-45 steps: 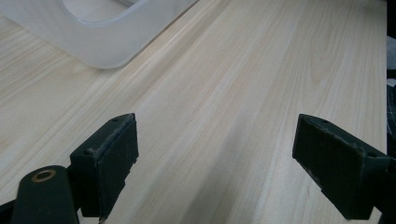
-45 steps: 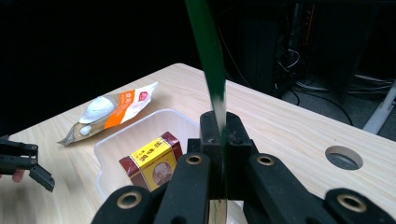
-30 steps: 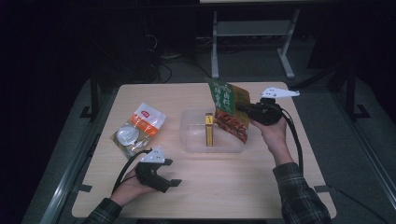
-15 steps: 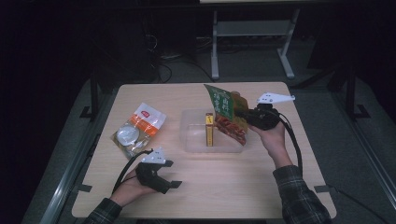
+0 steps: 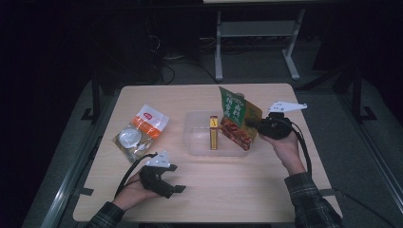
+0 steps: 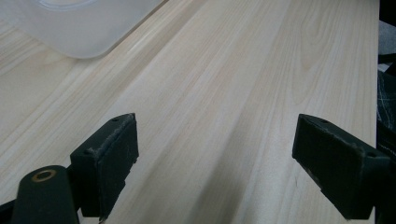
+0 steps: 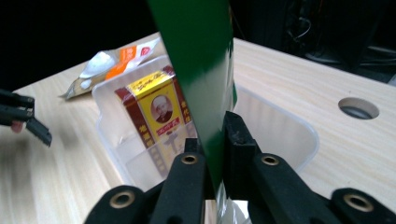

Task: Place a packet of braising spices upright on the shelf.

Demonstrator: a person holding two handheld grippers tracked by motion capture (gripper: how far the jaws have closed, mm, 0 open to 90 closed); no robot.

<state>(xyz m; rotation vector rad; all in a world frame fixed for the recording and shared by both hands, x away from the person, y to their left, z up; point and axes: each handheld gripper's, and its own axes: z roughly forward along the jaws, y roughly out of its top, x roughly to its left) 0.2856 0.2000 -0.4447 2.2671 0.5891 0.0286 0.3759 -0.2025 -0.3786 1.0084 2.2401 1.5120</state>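
Note:
A green and red snack packet (image 5: 235, 114) stands tilted over the right end of a clear plastic container (image 5: 195, 142). My right gripper (image 5: 251, 124) grips its right edge. In the right gripper view the packet (image 7: 201, 70) sits between the gripper's (image 7: 212, 135) pads. The jaws have just been opening slightly, and the pads still touch the packet. A yellow and red box (image 5: 214, 133) stands inside the container (image 7: 280, 116). My left gripper (image 5: 177, 178) rests open near the front left of the table, nothing between its jaws (image 6: 215, 158).
An orange and white packet (image 5: 140, 130) lies on the table left of the container. A round hole (image 7: 357, 108) is cut in the tabletop beyond the container. A metal frame stands on the dark floor behind the table (image 5: 266, 190).
My right gripper has sunk a little with the green packet, bringing its lower edge down to the container. The left gripper has stayed in place.

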